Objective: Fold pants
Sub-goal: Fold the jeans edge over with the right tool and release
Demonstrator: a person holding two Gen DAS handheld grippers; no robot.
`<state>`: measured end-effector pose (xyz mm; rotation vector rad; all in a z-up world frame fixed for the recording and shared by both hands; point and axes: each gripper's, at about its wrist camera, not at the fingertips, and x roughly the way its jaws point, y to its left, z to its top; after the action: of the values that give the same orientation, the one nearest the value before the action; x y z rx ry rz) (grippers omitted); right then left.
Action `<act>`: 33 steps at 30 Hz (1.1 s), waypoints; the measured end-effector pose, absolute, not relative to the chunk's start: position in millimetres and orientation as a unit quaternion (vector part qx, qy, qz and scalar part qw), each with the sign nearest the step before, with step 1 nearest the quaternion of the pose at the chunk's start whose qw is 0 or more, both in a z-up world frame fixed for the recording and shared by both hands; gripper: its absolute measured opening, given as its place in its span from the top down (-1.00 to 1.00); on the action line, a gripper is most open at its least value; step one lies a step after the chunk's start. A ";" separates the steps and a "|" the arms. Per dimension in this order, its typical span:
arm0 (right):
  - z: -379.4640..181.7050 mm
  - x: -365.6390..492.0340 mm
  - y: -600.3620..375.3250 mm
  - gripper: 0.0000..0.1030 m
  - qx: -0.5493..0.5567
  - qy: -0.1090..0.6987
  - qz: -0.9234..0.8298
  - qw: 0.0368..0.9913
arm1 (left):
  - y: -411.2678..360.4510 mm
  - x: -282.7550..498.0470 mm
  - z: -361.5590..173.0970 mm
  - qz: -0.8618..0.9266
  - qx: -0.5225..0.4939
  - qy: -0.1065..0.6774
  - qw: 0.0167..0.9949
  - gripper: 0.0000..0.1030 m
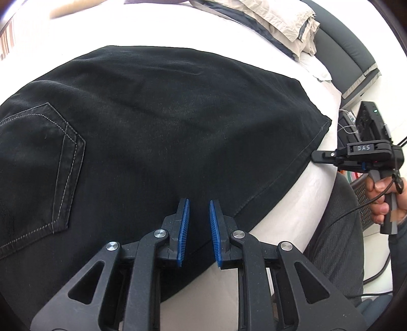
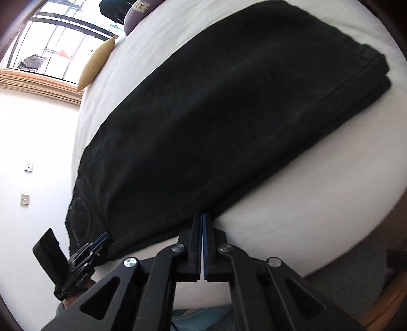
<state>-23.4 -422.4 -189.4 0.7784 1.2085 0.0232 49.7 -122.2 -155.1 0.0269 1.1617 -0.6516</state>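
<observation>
Closest to me, the left gripper (image 1: pixel 199 203) hangs just over the near edge of the black pants (image 1: pixel 157 122). Its two blue pads (image 1: pixel 183 229) stand a little way apart, with only dark cloth showing in the gap. It is not holding anything.

The right gripper (image 2: pixel 203 217) is at the near edge of the pants (image 2: pixel 216 114) too, over by the leg end. Its fingers are pressed almost together, with only a thin line between them. The tips touch the rim of the cloth, but I cannot tell if any cloth is pinched inside. From the left camera I can see this gripper (image 1: pixel 315 155) from the side, right beside the hem (image 1: pixel 300 165), and the person's hand (image 1: pixel 384 201) around its handle.

The pants lie flat on the white bed (image 1: pixel 292 203). They are folded long ways, one leg on top of the other. A back pocket (image 1: pixel 40 173) with pale stitching faces up near the waist end. In the right camera the leg ends (image 2: pixel 374 71) are stacked in layers on the sheet (image 2: pixel 292 216).

Farther off, a pile of beige bedding (image 1: pixel 277 20) sits by the dark headboard (image 1: pixel 340 56). On the far side of the bed lies a yellow cushion (image 2: pixel 96 63), and past it a window (image 2: pixel 58 43) lets in bright light.
</observation>
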 end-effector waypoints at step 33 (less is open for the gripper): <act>-226.3 -79.2 -610.6 -0.13 0.623 0.302 -0.122 0.711 | -257.8 118.5 -154.3 -0.351 0.003 0.531 0.771 0.69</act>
<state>-79.2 -610.6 -226.3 1.3822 0.6692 -0.2709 118.5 -257.8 -154.3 0.0067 1.1516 -0.7621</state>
